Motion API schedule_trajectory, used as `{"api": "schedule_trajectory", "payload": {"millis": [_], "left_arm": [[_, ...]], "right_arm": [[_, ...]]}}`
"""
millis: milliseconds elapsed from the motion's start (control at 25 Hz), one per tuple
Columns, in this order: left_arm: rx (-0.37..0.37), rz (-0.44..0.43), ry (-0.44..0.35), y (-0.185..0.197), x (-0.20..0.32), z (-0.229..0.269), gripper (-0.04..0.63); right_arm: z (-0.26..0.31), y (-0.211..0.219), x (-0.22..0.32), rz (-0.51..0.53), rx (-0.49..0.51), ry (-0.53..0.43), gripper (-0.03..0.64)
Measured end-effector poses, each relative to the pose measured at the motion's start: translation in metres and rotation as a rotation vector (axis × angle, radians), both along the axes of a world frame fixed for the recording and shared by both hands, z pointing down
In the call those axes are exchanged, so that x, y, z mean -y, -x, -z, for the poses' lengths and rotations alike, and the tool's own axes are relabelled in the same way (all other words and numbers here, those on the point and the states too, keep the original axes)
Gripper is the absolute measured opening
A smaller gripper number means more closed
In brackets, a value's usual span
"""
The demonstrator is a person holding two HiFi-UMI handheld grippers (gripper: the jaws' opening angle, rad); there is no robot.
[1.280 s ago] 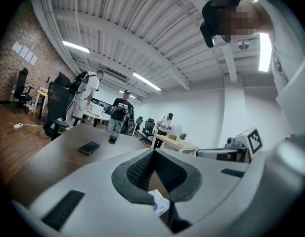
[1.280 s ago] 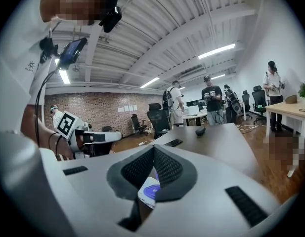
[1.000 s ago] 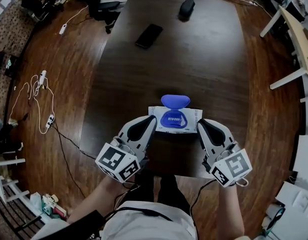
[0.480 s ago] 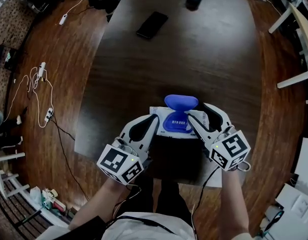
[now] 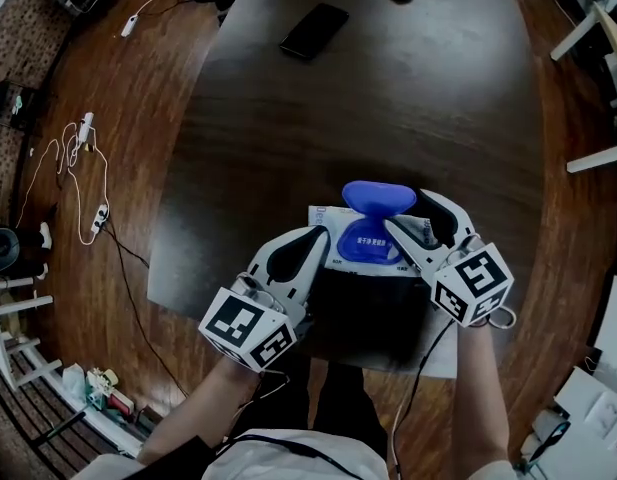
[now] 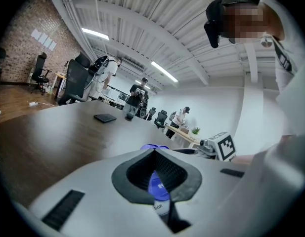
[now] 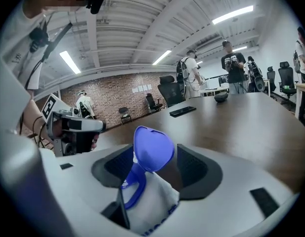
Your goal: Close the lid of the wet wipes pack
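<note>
Wet wipes pack (image 5: 366, 243) is lying by the counter's (image 5: 388, 98) near edge, its blue lid (image 5: 378, 196) standing open. Left gripper (image 5: 322, 234) jaws are pinching the pack's left edge, while right gripper (image 5: 406, 210) jaws are gaping apart around the lid.

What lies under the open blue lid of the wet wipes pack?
Under the blue lid shows the blue base frame on the wet wipes pack. The right hand-held gripper covers its right side; wipes cannot be seen.
</note>
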State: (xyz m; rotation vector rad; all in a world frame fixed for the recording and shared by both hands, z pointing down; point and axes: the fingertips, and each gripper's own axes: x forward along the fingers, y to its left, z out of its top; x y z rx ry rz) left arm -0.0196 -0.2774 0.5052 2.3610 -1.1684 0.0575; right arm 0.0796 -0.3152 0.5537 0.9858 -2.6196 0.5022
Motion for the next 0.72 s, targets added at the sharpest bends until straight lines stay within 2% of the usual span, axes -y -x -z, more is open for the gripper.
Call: {"api": "schedule_trajectory", "payload": {"millis": [160,400,720], "left_arm": [[-0.002,-0.005,0.005,-0.001,-0.003,-0.003,0.000],[-0.021,0.002,0.007,0.006,-0.002,0.000,0.000],[-0.026,0.000,-0.011,0.009,-0.003,0.007,0.000]], "right_arm": [[-0.010,-0.001,0.006,-0.005,0.013,0.001,0.259],[0.004,0.007,0.004,0.008,0.061,0.006,0.259],[0.016,0.009,-0.014,0.006,0.047,-0.019,0.259]]}}
